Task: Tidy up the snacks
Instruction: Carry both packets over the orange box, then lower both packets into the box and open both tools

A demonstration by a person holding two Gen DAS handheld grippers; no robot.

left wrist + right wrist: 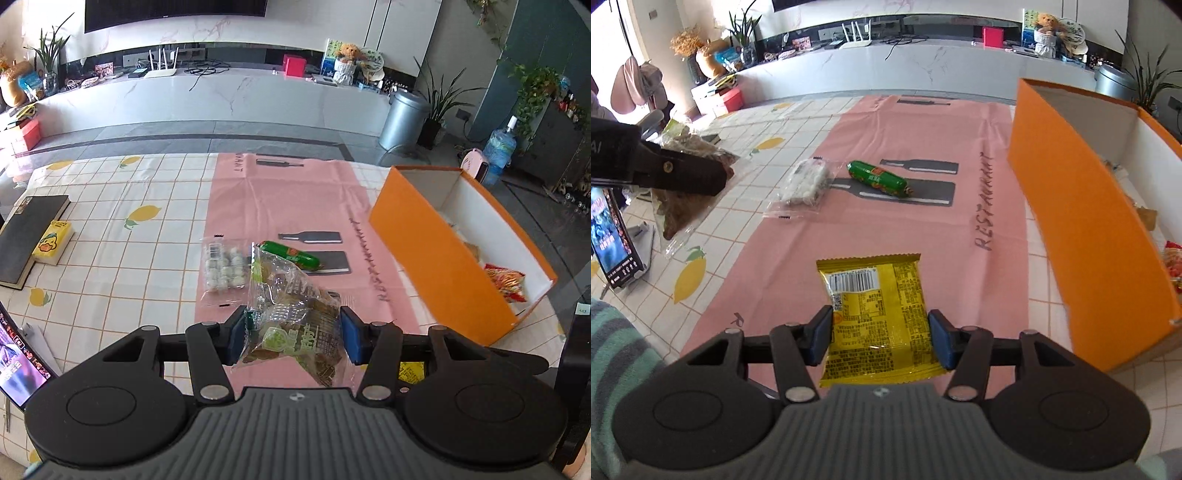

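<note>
Left wrist view: the left gripper clamps a clear crinkled packet of brown snacks between its blue pads, the packet lifted above a pink placemat printed with grey bottle shapes. Beyond it on the mat lie a clear pack of small white sweets and a green sausage stick, the two close together. An open orange box stands at the right of the mat on the lemon-print tablecloth; inside, a red snack bag lies near its close end, and other contents are too blurred to name. A black book with a yellow tissue pack resting partly on it sits at the far left.

Right wrist view: the right gripper holds a yellow foil snack packet, barcode side up, pinched at both edges by its blue pads over the near end of the placemat. The sweets pack and sausage stick lie further up the mat. The orange box stands just right of the mat. At the left edge the other gripper's dark finger grips the clear packet of brown snacks, raised off the cloth. A striped teal sleeve shows at lower left
</note>
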